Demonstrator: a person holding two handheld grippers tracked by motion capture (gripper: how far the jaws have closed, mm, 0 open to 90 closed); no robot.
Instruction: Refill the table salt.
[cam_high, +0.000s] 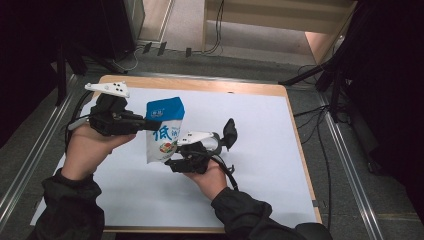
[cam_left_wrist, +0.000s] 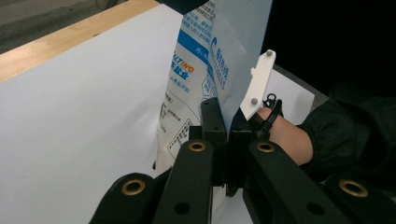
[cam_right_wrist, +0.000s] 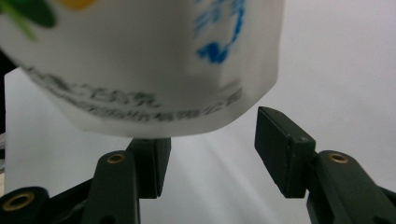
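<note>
A blue and white printed pouch hangs upright above the white sheet, lifted clear of it. My left gripper comes in from the left and is shut on the pouch's side edge near the top. In the left gripper view its jaws pinch the pouch flat between the pads. My right gripper sits at the pouch's bottom corner. In the right gripper view its jaws stand apart, with the lower edge of the pouch just above them and no pad pressing on it.
A white sheet covers most of the wooden table. Cables and metal rails lie on the floor to the right, and dark stands rise at the back right. The right gripper's white plate shows behind the pouch.
</note>
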